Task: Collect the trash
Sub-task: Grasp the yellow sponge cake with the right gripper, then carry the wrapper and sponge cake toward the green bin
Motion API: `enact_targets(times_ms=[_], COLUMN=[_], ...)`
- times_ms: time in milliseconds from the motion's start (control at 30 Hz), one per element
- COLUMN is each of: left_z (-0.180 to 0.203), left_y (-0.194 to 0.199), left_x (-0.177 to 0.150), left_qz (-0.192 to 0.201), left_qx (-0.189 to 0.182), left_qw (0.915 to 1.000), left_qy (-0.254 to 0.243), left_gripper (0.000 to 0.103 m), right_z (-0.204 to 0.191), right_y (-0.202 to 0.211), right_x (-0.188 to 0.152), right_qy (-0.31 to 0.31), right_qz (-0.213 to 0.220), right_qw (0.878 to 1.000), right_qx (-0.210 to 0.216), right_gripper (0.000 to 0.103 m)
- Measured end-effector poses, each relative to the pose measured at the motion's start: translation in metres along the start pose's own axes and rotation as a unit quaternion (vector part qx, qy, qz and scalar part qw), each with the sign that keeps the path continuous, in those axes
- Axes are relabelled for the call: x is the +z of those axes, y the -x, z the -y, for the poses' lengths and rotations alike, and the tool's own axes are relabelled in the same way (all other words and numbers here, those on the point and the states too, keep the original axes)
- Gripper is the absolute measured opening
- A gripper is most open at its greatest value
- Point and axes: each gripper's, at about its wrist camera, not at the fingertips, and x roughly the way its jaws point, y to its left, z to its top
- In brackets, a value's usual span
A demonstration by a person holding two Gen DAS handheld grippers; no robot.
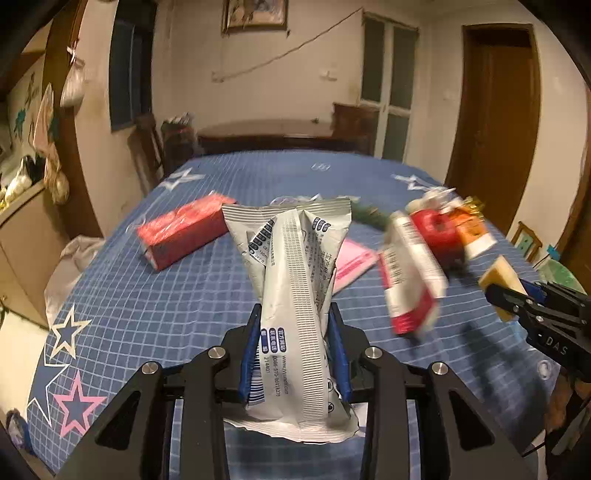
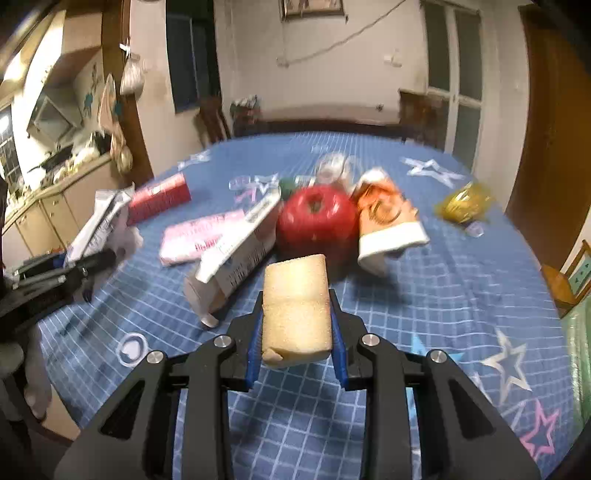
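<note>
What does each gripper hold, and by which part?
Left gripper: silver wrapper, pinched at its twisted lower middle. Right gripper: yellow sponge, clamped on its two side faces.

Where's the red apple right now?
Right wrist view: the red apple sits mid-table on the blue cloth, between the tilted white carton and the orange packet, beyond the held sponge.

A lived-in home, seemingly a combined dining and kitchen room; a table under a blue checked cloth printed with stars (image 1: pixel 155 302) fills the middle; a framed picture (image 1: pixel 255 14) hangs on the pale wall; a brown wooden door (image 1: pixel 495 122) stands right; beige kitchen cabinets with a cluttered counter (image 2: pixel 55 206) line the left.
</note>
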Motion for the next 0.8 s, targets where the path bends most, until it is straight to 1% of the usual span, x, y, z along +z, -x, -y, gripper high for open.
enact_targets(times_ms=[200,367,633,800], left_z=[0.040,0.072,0.114,0.132], left_y=[0.033,0.051,0.065,0.071], left_x=[0.000,0.006,0.017,0.024], left_qz=[0.037,0.062,0.080,0.087], left_qx=[-0.031,-0.054,-0.080,-0.094], left_qw=[0.9987,0.9962,0.9926,0.9904], left_qy=[-0.016,-0.030,-0.045,-0.052], left_gripper=[0.035,0.035,0.035,0.035], right_z=[0.001,0.005,0.024,0.039], right_y=[0.047,0.070,0.094,0.108], right_x=[0.010,0.018,0.017,0.015], right_qy=[0.002,-0.001,-0.012,-0.016], right_qz=[0.064,0.093,0.114,0.122], right_qw=[0.998,0.995,0.992,0.990], right_qx=[-0.020,-0.027,-0.049,-0.063], right_gripper=[0.029,0.029,0.029,0.029])
